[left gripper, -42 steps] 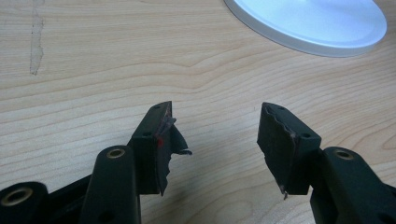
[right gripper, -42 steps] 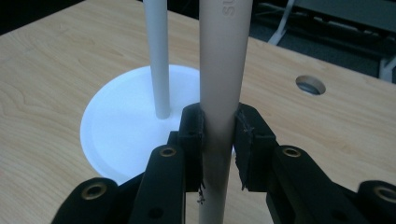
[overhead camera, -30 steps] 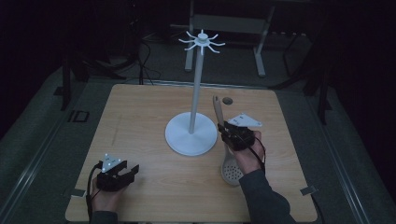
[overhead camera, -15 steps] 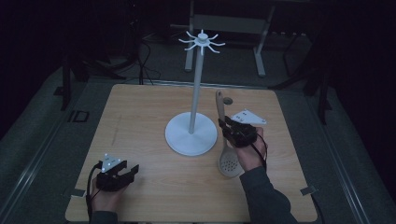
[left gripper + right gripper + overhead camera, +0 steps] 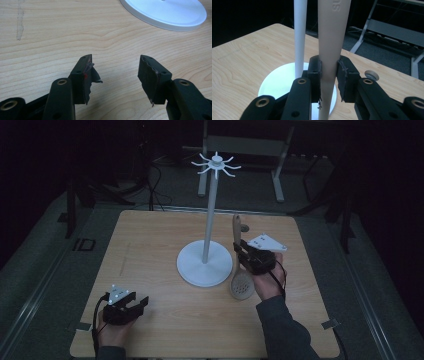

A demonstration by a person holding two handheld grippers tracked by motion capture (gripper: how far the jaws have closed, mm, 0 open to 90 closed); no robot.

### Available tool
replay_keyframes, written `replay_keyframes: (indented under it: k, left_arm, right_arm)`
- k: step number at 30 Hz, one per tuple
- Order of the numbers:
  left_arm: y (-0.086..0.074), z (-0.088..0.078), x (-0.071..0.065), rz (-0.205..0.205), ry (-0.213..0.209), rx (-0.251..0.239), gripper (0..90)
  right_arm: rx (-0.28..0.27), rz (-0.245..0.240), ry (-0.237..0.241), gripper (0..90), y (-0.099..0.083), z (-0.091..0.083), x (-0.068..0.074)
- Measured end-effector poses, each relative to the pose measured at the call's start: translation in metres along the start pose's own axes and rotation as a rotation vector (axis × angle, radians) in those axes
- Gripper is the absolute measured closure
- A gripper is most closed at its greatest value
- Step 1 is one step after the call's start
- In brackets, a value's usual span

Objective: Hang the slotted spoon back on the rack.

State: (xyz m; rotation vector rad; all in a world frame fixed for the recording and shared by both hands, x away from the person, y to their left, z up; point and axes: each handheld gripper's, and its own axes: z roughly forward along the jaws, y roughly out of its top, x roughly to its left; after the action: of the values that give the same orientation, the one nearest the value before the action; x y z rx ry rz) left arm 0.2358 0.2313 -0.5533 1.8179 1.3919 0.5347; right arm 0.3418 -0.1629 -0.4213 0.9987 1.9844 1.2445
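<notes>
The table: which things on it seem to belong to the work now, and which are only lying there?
In use, as far as I can judge:
- spoon, clamped by its handle in the right gripper
- white stand with hooks on top, close beside the spoon

Only lying about:
- small round disc on the table
- left gripper, open and holding nothing
</notes>
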Motion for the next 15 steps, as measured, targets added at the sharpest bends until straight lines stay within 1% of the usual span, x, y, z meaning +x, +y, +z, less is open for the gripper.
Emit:
replay_keyframes:
  k: [8,10,15]
  left_arm:
    - [0.0000,0.0002,-0.0002,-0.001,0.000,0.000,45.9]
    - [0.0000,0.0001,-0.0002,-0.001,0.000,-0.001,45.9]
    - [0.0000,0.0001,-0.0002,-0.002,0.000,-0.002,45.9]
  right_arm:
    - [-0.012,-0.003,-0.001,74.2,0.0050,-0.0007,-0.0003]
    - [-0.014,-0.013,-0.004,74.2,0.0073,-0.0008,0.0000]
    - [-0.024,-0.012,-0.004,74.2,0.0100,-0.0019,-0.0003]
